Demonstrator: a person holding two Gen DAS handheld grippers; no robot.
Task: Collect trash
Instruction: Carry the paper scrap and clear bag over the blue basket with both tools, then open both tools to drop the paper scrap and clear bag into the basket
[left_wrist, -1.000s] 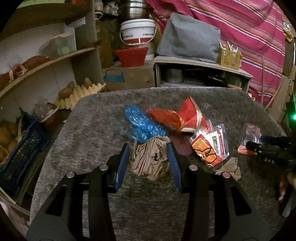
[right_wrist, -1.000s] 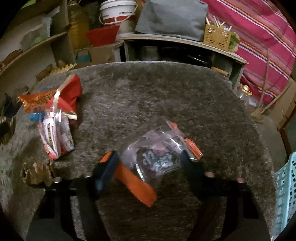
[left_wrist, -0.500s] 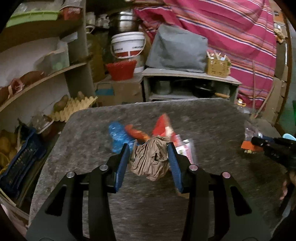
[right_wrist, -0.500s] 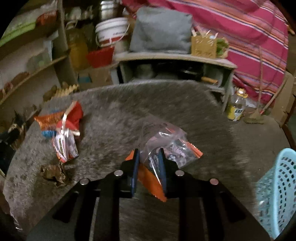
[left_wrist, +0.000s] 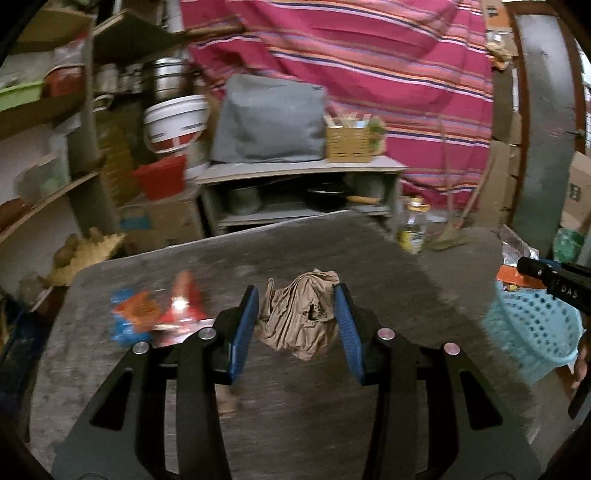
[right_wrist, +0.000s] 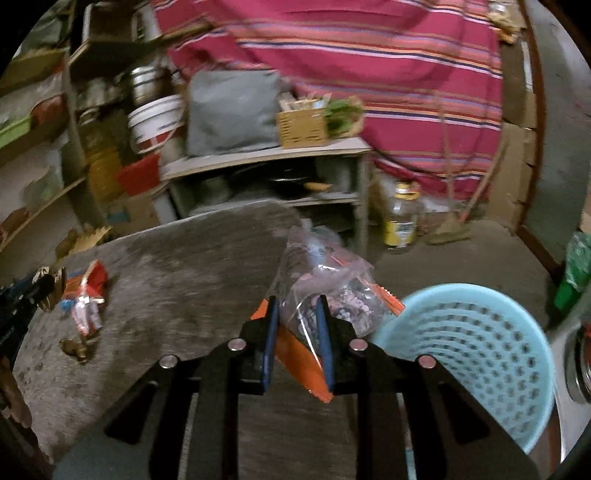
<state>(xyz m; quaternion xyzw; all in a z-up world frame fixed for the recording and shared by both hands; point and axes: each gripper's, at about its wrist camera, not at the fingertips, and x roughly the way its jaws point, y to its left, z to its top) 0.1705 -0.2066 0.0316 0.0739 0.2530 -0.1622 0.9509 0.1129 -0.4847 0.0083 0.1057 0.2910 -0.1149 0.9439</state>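
A: What is held between the blue pads of the left gripper (left_wrist: 295, 310)?

B: A crumpled brown paper wad (left_wrist: 301, 317) is pinched there, low in the centre of the left wrist view, lifted clear of the grey table (left_wrist: 314, 243). It is squeezed from both sides, presumably so that it can be carried without unfolding.

A: And the right gripper (right_wrist: 295, 317)?

B: Its pads are pressed narrowly together on a clear plastic bag with an orange strip (right_wrist: 321, 288), seen at centre in the right wrist view. The thin film is probably why the pads are set so close.

A: Where is the trash meant to go?

B: A light blue basket (right_wrist: 472, 354) is seen at the lower right of the right wrist view, beside the table, just next to the held bag. The bag is judged to be nearly over its rim.

A: What is left on the table?

B: Red and blue wrappers (left_wrist: 159, 314) are seen at the lower left of the left wrist view, well apart from the basket.

A: What differs from a second ago?

B: The bag was then merely straddled by wide pads on the table; now it is gripped and raised. The wad was already gripped; the basket has since come into both views.
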